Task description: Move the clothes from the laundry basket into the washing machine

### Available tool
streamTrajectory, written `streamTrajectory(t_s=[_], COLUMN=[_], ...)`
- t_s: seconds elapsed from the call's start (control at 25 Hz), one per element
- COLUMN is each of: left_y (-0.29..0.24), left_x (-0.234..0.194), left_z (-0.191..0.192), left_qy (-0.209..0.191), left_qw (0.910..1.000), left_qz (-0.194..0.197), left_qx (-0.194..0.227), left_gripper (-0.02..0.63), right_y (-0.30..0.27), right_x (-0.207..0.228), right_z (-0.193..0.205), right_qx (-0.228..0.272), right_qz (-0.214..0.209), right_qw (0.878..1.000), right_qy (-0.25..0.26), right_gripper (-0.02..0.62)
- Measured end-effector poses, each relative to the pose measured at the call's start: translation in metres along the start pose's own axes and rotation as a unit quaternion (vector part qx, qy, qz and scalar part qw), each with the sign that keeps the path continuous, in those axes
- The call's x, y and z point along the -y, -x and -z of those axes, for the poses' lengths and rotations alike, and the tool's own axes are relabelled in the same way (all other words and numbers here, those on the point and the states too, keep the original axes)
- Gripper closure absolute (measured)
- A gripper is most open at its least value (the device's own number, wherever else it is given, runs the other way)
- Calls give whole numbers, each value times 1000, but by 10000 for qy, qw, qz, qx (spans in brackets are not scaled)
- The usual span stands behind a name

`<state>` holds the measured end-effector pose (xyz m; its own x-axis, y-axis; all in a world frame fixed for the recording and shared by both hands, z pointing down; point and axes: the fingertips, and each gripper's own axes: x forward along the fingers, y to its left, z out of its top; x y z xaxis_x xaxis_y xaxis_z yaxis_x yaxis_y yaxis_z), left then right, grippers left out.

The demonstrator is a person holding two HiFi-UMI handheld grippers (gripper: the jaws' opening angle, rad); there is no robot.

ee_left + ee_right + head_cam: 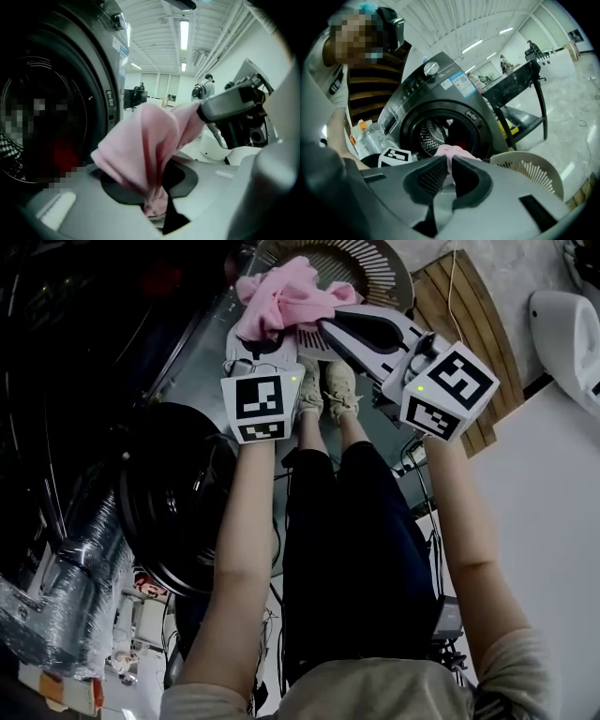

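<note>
Pink garment (281,296) outside basket (529,171) and drum (429,136)

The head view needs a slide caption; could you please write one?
The left gripper and right gripper pinch one pink cloth near the laundry basket and the washing machine's open door.

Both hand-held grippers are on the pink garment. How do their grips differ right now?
The left hand-held gripper has a thick, bunched fold of the pink garment between its jaws, which stand slightly apart. The right hand-held gripper pinches only a thin edge, with its jaws nearly together. In the head view the left hand-held gripper points straight ahead, while the right hand-held gripper slants in from the right. Both are shut on the same garment.
</note>
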<state>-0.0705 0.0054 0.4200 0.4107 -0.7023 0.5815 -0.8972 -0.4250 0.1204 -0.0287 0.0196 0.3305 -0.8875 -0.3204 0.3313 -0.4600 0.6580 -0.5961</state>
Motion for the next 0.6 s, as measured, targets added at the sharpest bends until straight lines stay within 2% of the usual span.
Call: streamTrajectory(t_s=[0.12,0.24,0.4,0.6], left_y=[4,8,19,28], left_x=[-29,-61,-123,-182], left_z=[6,14,22,11], left_qy=[-144,-240,198,211], left_qw=[9980,9924,9770,9577], left_qz=[-604,-1177,-2108,-2867], left_qx=[-108,-254,-230,96], left_gripper=[514,514,514,514], right_y=[-10,-18,-27,-42], right_x=[8,12,20,26], right_z=[24,40,54,68], right_qx=[-335,-418,-471,-793], right_qz=[228,387,451,382], right_qw=[9992,9984,9976,9961], right_qy=[72,-44,-236,-7], right_gripper=[577,577,577,577])
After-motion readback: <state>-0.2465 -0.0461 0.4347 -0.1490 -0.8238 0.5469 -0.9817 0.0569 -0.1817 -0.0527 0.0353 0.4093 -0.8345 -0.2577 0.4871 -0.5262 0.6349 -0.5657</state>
